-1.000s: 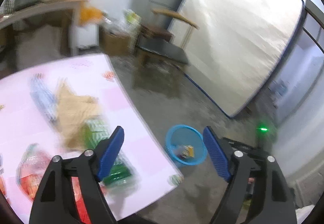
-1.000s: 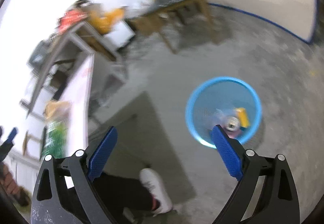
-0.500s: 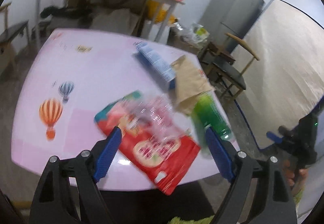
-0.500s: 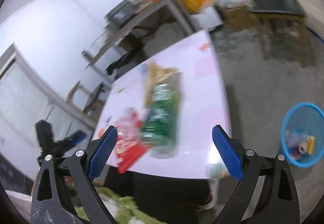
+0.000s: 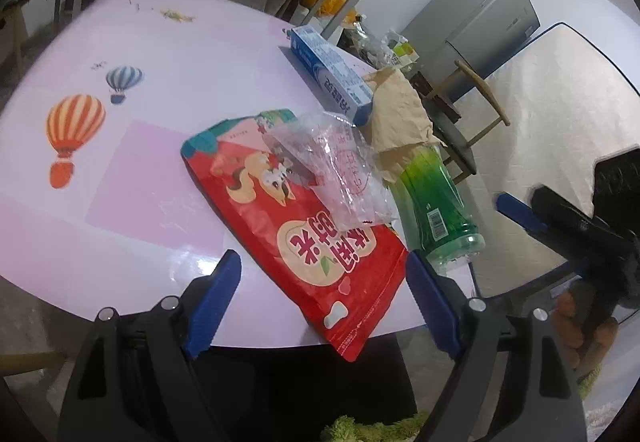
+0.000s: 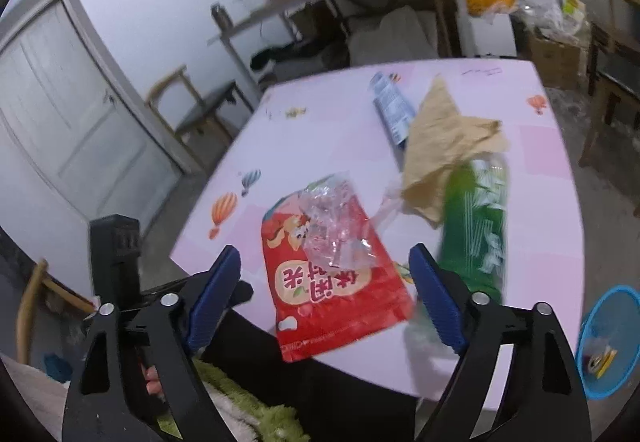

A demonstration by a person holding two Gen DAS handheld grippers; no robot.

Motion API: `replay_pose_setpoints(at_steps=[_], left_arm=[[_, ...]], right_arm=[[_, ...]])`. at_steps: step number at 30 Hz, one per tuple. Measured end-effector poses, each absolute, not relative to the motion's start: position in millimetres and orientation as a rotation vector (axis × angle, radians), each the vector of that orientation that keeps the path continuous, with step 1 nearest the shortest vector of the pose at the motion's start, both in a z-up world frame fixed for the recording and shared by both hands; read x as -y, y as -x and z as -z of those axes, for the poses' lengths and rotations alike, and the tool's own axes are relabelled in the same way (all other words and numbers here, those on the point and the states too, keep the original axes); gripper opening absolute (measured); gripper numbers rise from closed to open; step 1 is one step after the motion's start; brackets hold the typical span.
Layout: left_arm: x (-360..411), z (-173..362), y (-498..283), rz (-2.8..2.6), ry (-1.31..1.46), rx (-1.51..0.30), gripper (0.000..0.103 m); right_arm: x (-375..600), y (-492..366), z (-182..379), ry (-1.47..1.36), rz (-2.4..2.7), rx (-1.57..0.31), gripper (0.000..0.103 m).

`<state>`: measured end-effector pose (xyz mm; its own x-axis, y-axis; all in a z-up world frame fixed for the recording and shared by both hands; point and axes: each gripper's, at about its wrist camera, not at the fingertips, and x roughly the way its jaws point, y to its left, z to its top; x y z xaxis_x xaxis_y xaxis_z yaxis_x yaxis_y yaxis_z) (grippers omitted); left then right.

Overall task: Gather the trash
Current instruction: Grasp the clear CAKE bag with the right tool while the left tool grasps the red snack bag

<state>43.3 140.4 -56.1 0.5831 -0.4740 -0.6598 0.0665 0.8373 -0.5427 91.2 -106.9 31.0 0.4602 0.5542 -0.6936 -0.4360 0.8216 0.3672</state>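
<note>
2 tools, left [image 5: 324, 298] and right [image 6: 324, 294], wide open, empty, above red snack bag [image 5: 304, 226].

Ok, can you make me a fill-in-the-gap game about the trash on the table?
1. The clear wrapper lies on top of the ____ bag.
2. The brown paper covers one end of the ____ bottle.
3. The bin on the floor is ____.
4. Both grippers, left and right, are ____.

Missing words: red; green; blue; open
</note>
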Motion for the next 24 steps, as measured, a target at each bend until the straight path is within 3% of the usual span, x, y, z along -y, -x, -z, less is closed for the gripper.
replay_pose_setpoints(at_steps=[10, 18, 24], left_arm=[[-142.7, 69.3, -50.7, 0.360, 0.560, -0.941, 0.065], [-149.3, 78.3, -56.2, 0.357, 0.611, -0.967, 0.056], [-154.4, 84.0, -60.7, 0.360, 0.641, -0.982, 0.050]], right_arm=[[21.3, -124.1, 11.8, 0.158, -0.553, -1.019, 0.070], [10.7, -144.5, 46.8, 0.195, -0.513, -1.142, 0.048], [15.1, -148.6, 54.7, 0.171, -0.492, -1.169, 0.039]])
